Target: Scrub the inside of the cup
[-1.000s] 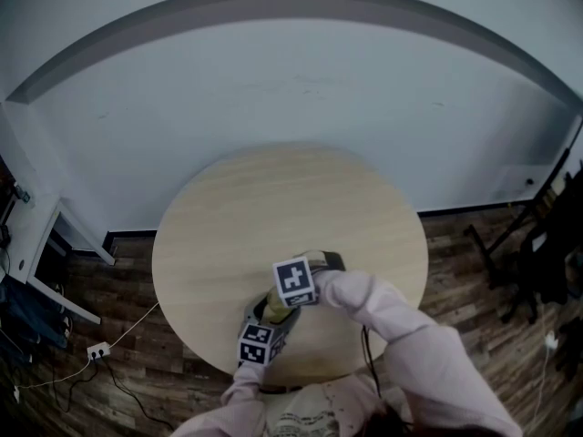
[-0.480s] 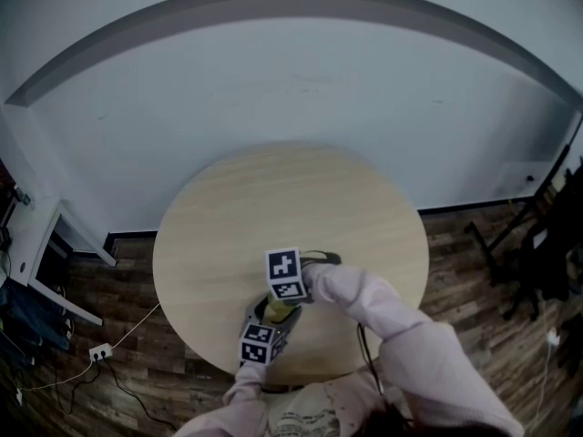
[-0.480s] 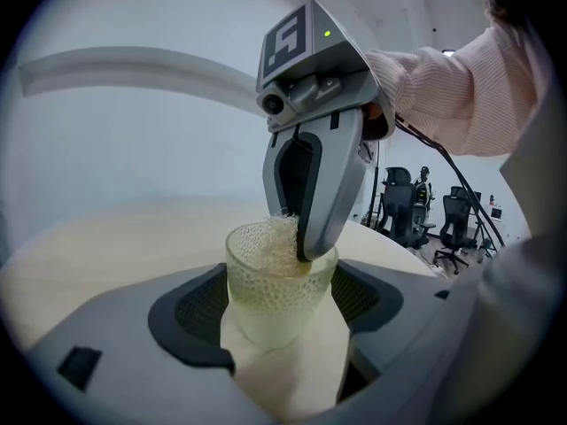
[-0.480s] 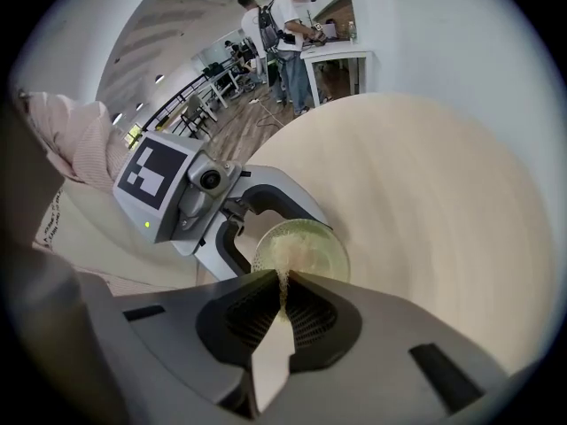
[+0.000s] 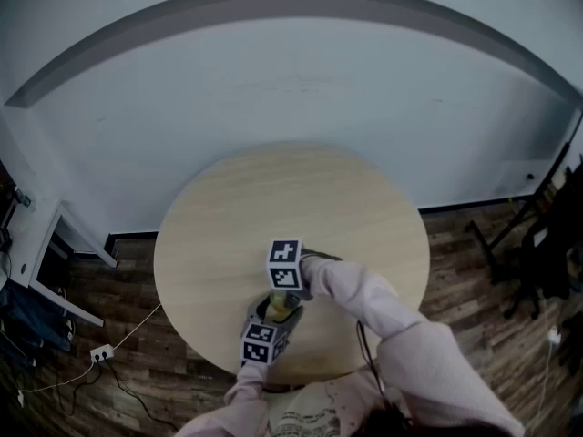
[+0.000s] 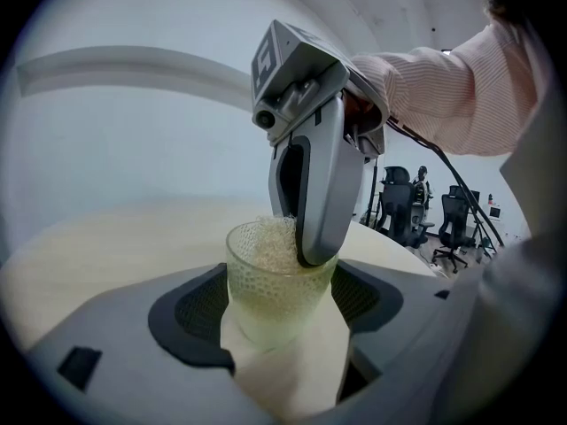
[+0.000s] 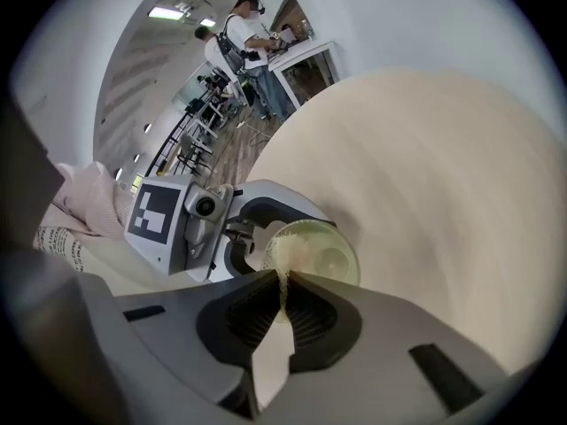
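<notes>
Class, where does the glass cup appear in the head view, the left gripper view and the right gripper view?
Head view: lower centre, cup near the round wooden table's near edge.
Left gripper view: centre, cup clamped by the left gripper.
Right gripper view: centre, cup mouth just beyond the right gripper holding a mesh scrubber.
Shared landmark: that table.

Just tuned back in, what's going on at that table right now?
A person works over the round wooden table with a claw in each hand. The left claw is clamped around a pale green textured cup, mouth up. The right claw points down into it from above, pinching a mesh scrubber that sits inside the cup. By the look of it, this is mid-scrub.
</notes>
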{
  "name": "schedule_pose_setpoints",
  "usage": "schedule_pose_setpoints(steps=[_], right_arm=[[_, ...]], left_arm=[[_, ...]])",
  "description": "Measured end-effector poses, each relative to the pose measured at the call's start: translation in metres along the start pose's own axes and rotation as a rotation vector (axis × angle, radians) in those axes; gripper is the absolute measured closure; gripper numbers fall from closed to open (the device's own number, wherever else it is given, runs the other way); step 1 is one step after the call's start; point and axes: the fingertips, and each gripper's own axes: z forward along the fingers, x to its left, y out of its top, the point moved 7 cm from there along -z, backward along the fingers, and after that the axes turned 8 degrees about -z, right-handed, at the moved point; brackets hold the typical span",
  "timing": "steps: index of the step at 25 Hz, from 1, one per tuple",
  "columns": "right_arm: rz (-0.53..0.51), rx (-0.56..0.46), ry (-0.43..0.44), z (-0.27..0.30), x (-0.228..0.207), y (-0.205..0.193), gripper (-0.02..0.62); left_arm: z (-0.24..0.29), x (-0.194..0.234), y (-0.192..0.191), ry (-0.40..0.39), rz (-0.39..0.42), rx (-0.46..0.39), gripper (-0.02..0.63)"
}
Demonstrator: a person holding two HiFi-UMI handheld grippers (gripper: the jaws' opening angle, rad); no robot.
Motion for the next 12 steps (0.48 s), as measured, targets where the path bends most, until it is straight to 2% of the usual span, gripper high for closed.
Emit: schedule_pose_setpoints(steps=[12], right_arm=[[0.144,-0.109,0.102,0.0004,0.001,0.0035,0.577]], left_arm=[[-0.0001,0.0016,-0.0013,0.015,0.012,0.015,0.238]])
